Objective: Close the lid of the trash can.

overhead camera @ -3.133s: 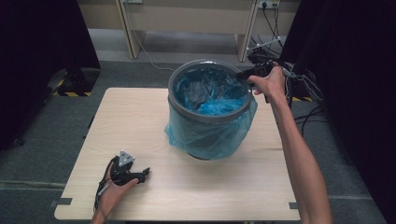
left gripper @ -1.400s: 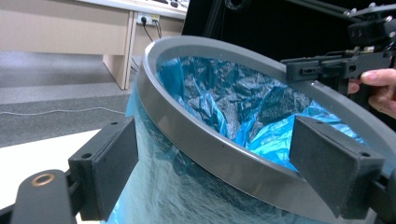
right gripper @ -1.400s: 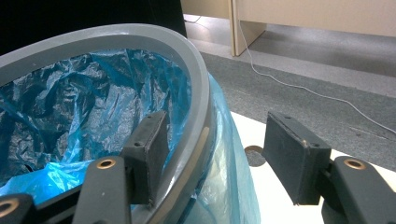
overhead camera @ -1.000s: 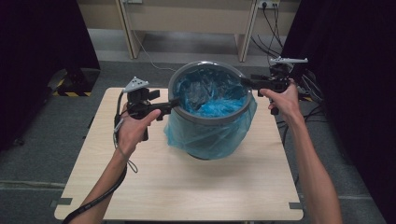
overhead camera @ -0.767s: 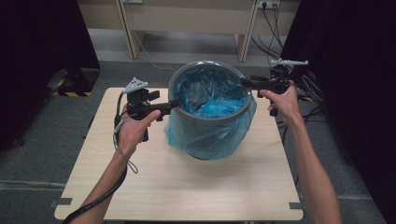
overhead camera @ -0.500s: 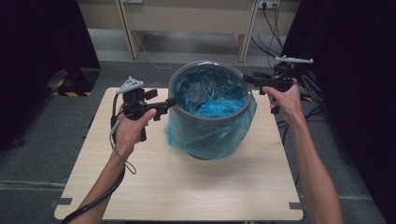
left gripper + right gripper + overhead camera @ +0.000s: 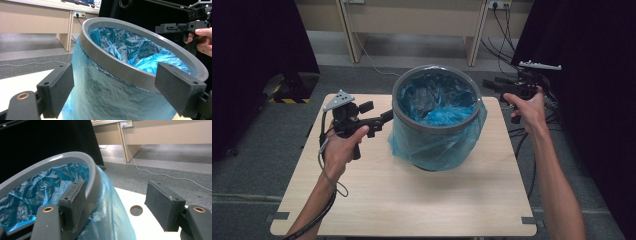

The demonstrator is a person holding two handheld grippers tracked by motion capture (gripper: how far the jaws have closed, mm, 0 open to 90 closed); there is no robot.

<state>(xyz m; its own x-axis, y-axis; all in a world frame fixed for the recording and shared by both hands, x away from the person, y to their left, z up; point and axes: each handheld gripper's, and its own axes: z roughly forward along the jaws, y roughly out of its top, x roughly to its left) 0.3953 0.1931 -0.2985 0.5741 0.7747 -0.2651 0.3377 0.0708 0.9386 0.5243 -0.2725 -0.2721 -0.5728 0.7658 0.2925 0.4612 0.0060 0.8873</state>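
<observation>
A grey bin (image 7: pixel 435 127) stands mid-table, lined with a blue plastic bag (image 7: pixel 437 147) that also hangs down its outside under the rim. My left gripper (image 7: pixel 387 116) is held level just left of the bin and a little apart from it. Its jaws are open, and between them the bin's rim (image 7: pixel 117 67) shows farther off. My right gripper (image 7: pixel 488 84) hovers off the bin's right side, clear of the rim. Its jaws have just been opening and are open with nothing gripped. The rim (image 7: pixel 93 176) lies beside its left pad (image 7: pixel 75 200).
The bin sits on a light wooden table (image 7: pixel 412 200) with a round hole (image 7: pixel 136 210) in its top near the bin. Black curtains hang on both sides. Desk legs and cables (image 7: pixel 362 50) lie on the grey floor behind.
Both grippers have drawn back from the bin's rim, the left one to the left and the right one to the right. The bin has stayed put.
</observation>
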